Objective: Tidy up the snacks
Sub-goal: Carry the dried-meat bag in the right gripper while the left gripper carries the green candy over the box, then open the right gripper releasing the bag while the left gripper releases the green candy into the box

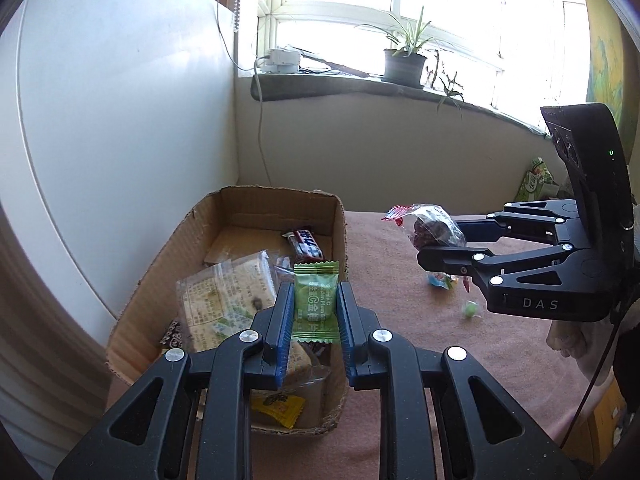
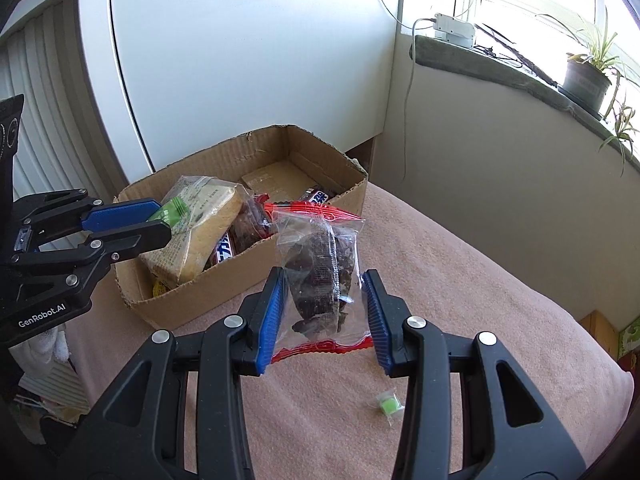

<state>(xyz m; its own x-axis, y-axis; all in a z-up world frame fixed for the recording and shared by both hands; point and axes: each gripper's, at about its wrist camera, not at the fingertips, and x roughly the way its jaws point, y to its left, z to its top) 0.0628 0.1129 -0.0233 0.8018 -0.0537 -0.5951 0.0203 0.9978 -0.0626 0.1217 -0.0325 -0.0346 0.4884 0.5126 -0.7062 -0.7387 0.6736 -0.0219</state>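
While your left claw (image 1: 314, 312) pinches a green sachet (image 1: 316, 300) above the cardboard box (image 1: 160, 280), your right claw (image 2: 324, 312) grips a clear dark-snack packet (image 2: 320, 272).

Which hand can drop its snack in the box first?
Probably the left: its gripper already holds the green packet over the cardboard box. The right gripper holds the clear bag short of it.
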